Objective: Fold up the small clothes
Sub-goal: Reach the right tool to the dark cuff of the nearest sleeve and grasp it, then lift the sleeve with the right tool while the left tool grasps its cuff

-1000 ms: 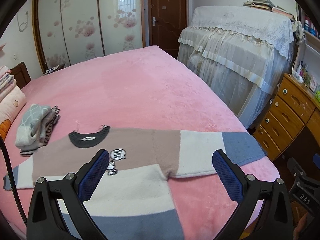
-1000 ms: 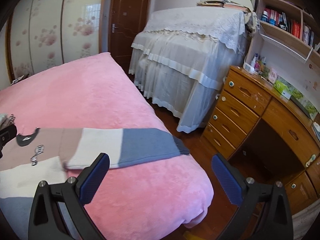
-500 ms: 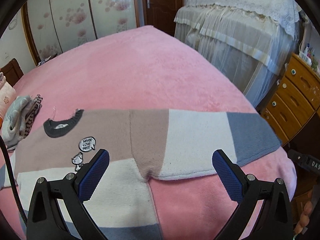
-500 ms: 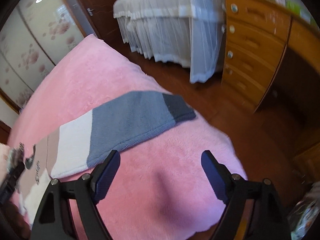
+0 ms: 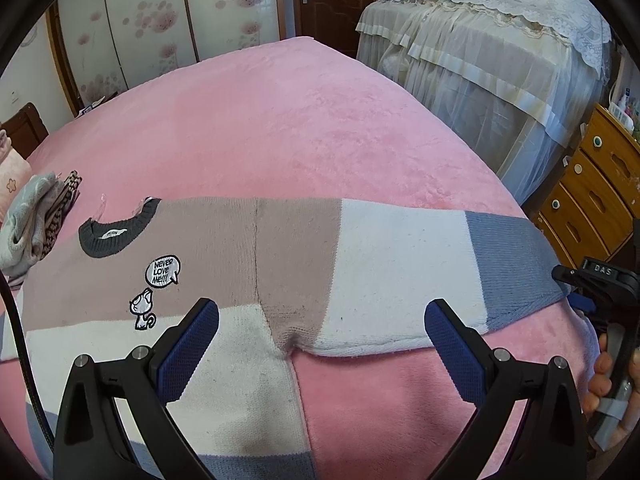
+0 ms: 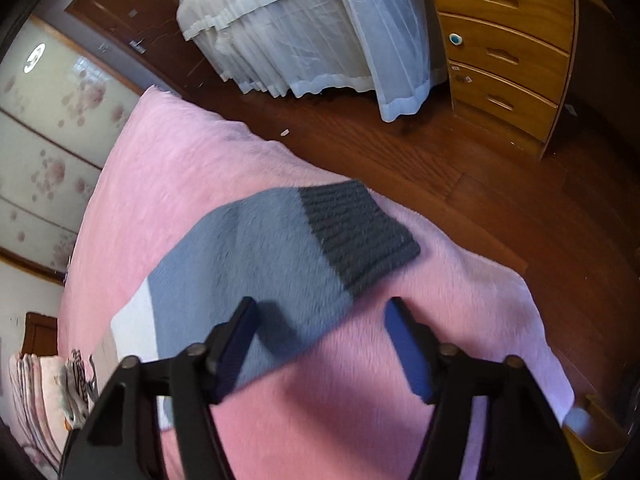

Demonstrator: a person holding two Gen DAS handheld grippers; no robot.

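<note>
We see a small colour-block knit sweater point(image 5: 240, 248) spread flat on the pink plush bed point(image 5: 280, 120). Our left hand-held gripper point(image 5: 320, 332) hovers wide over its armpit; our right hand-held gripper point(image 6: 320, 336), jaws apart, straddles the blue sleeve's point(image 6: 256, 256) lower edge.

A wide bed under a plush pink blanket point(image 5: 288, 120) fills the room. Far left stands a sliding wardrobe with pale floral panels point(image 5: 168, 20), beside a dark brown wooden door point(image 5: 332, 0). Right — furniture draped in white lace cloth point(image 5: 500, 36), a honey-coloured wooden chest of drawers point(image 6: 504, 48), and dark polished wood flooring point(image 6: 500, 184).
</note>
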